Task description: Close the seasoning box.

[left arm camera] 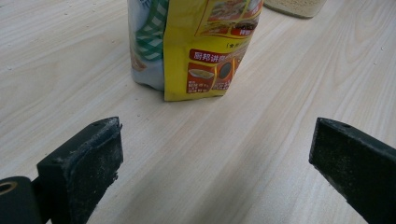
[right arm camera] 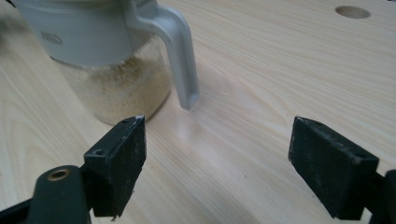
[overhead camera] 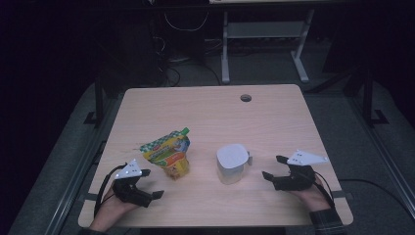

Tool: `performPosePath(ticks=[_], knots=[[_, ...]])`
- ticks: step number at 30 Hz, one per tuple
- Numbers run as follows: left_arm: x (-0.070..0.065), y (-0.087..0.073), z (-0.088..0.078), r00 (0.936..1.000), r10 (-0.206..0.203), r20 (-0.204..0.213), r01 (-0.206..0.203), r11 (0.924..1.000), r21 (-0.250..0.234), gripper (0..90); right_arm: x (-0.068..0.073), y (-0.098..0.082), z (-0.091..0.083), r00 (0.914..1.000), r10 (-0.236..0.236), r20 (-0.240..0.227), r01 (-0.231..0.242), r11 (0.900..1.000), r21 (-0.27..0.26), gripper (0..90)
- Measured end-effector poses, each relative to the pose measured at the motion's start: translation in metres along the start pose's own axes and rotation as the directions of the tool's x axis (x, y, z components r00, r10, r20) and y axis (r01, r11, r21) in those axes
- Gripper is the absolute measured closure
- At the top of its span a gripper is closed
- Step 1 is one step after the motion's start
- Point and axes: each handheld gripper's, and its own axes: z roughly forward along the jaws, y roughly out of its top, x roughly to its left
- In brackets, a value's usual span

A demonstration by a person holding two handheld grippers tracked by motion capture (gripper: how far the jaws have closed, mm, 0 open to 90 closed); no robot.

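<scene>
Dim room, pale wooden table (overhead camera: 274,112) at frame centre. Yellow pouch (overhead camera: 169,154) stands left of centre, lidded jar (overhead camera: 232,163) (beige powder inside) just right of it. Left gripper (overhead camera: 147,186) and right gripper (overhead camera: 272,167) flank them at lower left and lower right, jaws spread and empty, seemingly lined up to grasp.

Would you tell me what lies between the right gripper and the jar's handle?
Nothing: bare table separates the open right gripper from the jar's handle, seen in the right gripper view.
</scene>
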Motion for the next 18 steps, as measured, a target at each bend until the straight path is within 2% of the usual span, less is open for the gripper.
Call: performPosePath(ticks=[4,8,13,18], knots=[[0.000,0.000,0.001,1.0000,-0.006,0.002,0.006,1.0000,0.000,2.6,-0.001,-0.009,-0.001,0.9995,0.016,0.028,-0.016,1.000,-0.001,17.9],[0.000,0.000,0.002,1.0000,-0.001,0.007,0.001,1.0000,0.006,2.6,-0.003,-0.015,0.002,0.9989,0.018,0.044,-0.019,0.999,0.029,17.1],[0.000,-0.001,0.003,1.0000,0.001,0.008,-0.001,1.0000,0.007,2.6,-0.004,-0.016,0.005,0.9991,0.021,0.036,-0.023,0.999,0.040,16.6],[0.000,-0.001,0.004,1.0000,-0.001,0.007,0.001,1.0000,0.007,2.6,-0.005,-0.015,0.004,0.9989,0.027,0.038,-0.028,0.999,0.022,16.1]])
